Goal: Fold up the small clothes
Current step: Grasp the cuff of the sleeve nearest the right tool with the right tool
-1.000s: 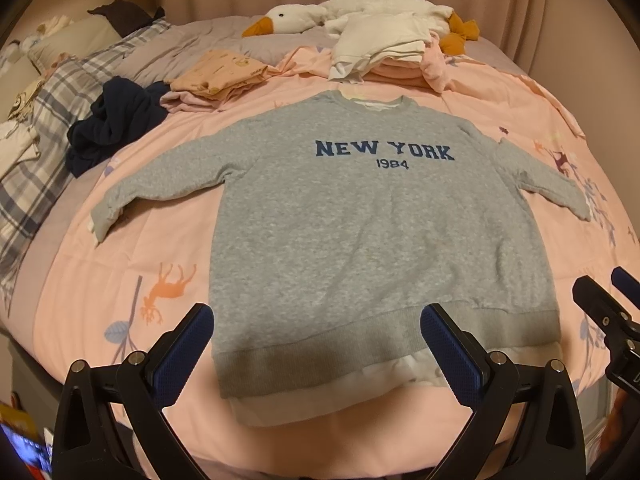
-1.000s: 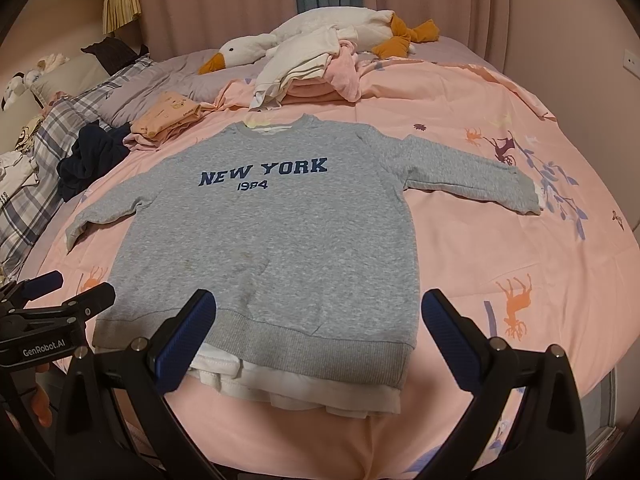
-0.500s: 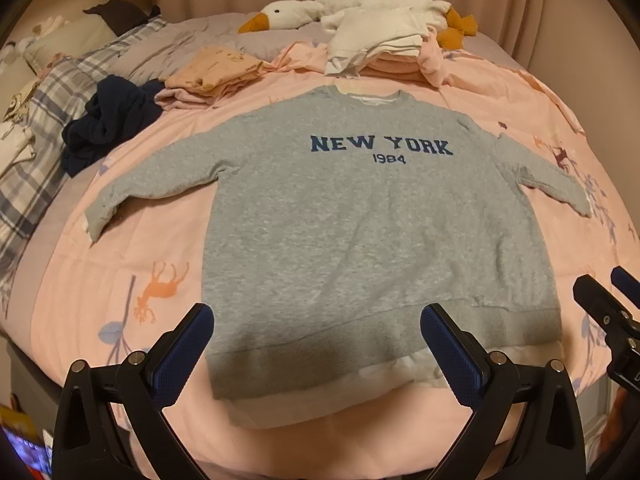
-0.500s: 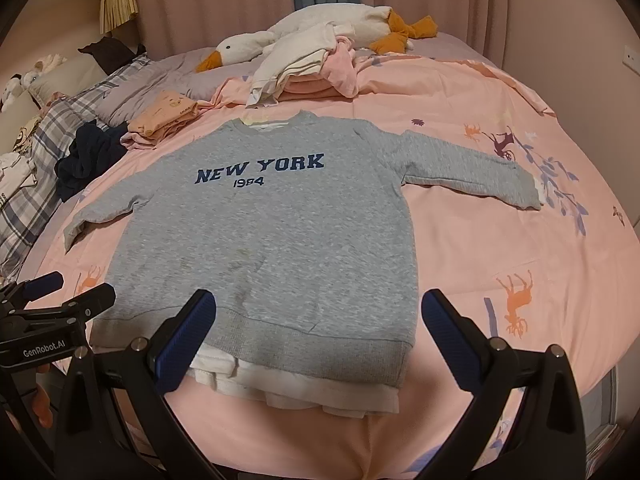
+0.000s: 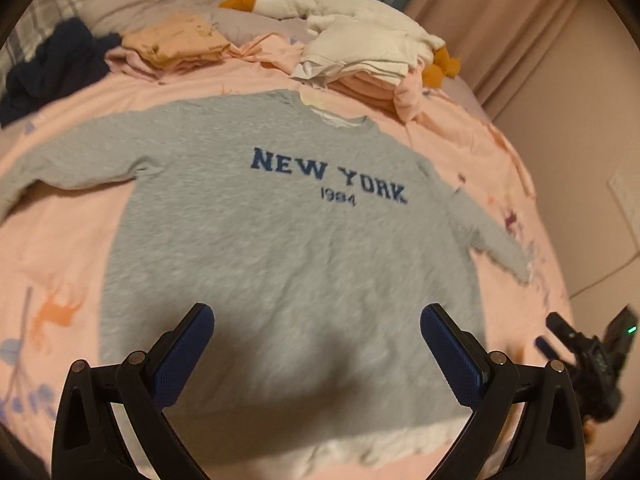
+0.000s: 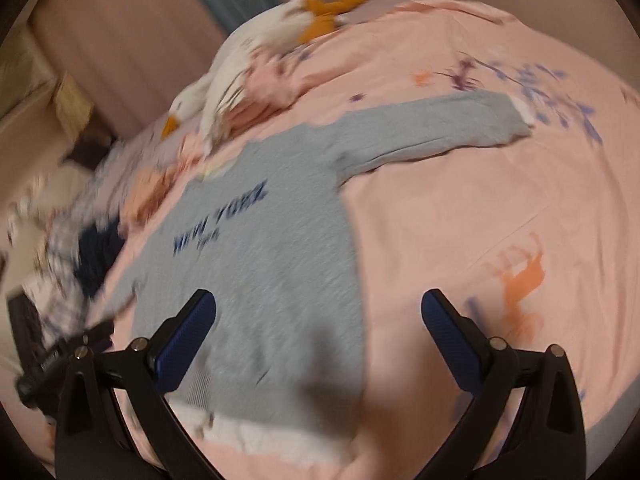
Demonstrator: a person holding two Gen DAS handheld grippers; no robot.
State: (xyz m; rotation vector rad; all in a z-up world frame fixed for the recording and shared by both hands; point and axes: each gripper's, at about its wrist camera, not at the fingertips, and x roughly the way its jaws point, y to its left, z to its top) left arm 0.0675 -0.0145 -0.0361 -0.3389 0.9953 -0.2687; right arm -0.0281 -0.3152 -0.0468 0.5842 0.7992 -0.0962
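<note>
Sweatshirt (image 5: 288, 264), grey and long-sleeved, lies face up and spread flat on a pink bedspread (image 5: 52, 248) printed with small orange deer and blue sprigs. Both sleeves (image 6: 432, 128) stretch out sideways, and the hem faces the person at the near edge of the bed. A white layer (image 5: 360, 452) peeks out below the hem and at the neckline; whether it is sewn in or a separate garment underneath cannot be told. This flat, open layout suits a first fold, since every edge and sleeve is easy to reach.

Dark blue block lettering (image 5: 328, 176) across the chest reads "NEW YORK", with "1984" in smaller print just beneath. No other writing is readable; the right wrist view is smeared by motion blur.

The left gripper (image 5: 316, 344) hovers over the lower middle of the sweatshirt, its blue-padded fingers (image 5: 184, 356) spread wide and holding nothing. The right gripper (image 6: 318, 340) hangs over the sweatshirt's lower right side, one finger above grey fabric and the other above bare bedspread, also spread wide and empty. Neither one touches the cloth. No fold looks started yet.

Beyond the collar, at the far side of the bed, sit stacks of folded clothes: a peach pile (image 5: 176, 44) and a white-and-pink pile (image 5: 360, 68), likely finished items set aside. A plush white goose (image 5: 288, 0) with an orange beak lies behind them. A crumpled dark navy garment (image 5: 52, 68) rests at the far left, apparently waiting its turn.
</note>
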